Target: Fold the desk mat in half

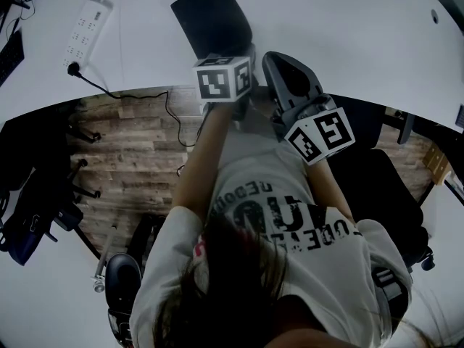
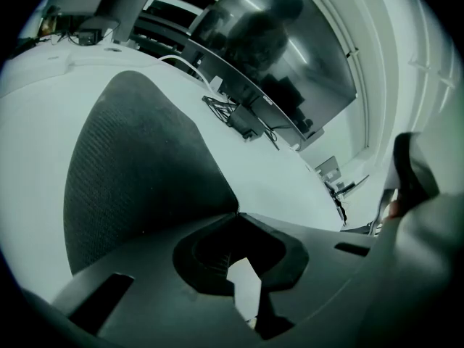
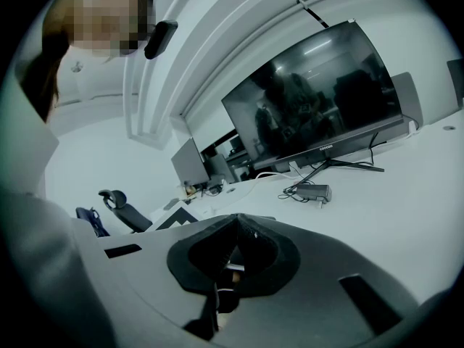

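The dark desk mat (image 1: 210,17) lies on the white desk (image 1: 348,42), just beyond both grippers. In the left gripper view the textured mat (image 2: 138,165) fills the left side, and its near corner runs right into the closed jaw tips. My left gripper (image 2: 238,212) is shut on that corner; in the head view my left gripper (image 1: 245,55) sits at the mat's near edge under its marker cube. My right gripper (image 1: 277,60) hovers beside it to the right, off the mat. In its own view my right gripper (image 3: 235,217) is shut with nothing between its jaws.
A white power strip (image 1: 87,24) with a black cable lies at the desk's far left. A large monitor (image 3: 319,100) and a small adapter (image 3: 312,192) with cables stand farther along the desk. An office chair (image 3: 123,209) stands off the desk.
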Demonstrator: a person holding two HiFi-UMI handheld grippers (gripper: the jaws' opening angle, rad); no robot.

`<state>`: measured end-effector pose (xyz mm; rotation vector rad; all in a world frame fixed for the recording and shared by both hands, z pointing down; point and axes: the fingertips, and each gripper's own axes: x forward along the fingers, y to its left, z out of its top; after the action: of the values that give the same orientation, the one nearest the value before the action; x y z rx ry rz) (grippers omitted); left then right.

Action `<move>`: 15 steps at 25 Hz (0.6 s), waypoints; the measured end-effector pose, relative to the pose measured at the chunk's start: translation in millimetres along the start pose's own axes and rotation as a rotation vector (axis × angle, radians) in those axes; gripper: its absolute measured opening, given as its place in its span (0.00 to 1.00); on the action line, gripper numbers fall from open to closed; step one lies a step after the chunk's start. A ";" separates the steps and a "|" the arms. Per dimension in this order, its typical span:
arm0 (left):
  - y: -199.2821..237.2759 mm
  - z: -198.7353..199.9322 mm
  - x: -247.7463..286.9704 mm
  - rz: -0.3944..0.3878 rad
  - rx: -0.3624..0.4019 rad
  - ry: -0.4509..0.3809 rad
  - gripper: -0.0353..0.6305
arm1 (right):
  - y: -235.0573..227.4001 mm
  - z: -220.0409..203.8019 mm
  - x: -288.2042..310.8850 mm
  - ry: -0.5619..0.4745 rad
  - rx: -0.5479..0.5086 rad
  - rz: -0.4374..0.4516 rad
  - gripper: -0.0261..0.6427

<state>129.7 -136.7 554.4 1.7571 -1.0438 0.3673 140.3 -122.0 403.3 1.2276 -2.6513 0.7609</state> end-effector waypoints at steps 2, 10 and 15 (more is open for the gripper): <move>2.2 0.5 1.1 0.006 -0.004 0.009 0.07 | 1.1 -0.9 1.6 0.001 0.001 0.002 0.03; -0.5 -1.2 0.4 0.013 -0.003 0.012 0.07 | 2.2 -0.3 -2.8 -0.004 0.001 -0.001 0.03; -14.5 -1.2 1.3 -0.054 0.018 0.003 0.23 | 3.5 0.8 -3.7 -0.008 0.003 0.004 0.03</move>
<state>142.1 -134.7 547.0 1.7967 -0.9917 0.3463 140.2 -117.9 400.1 1.2295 -2.6603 0.7628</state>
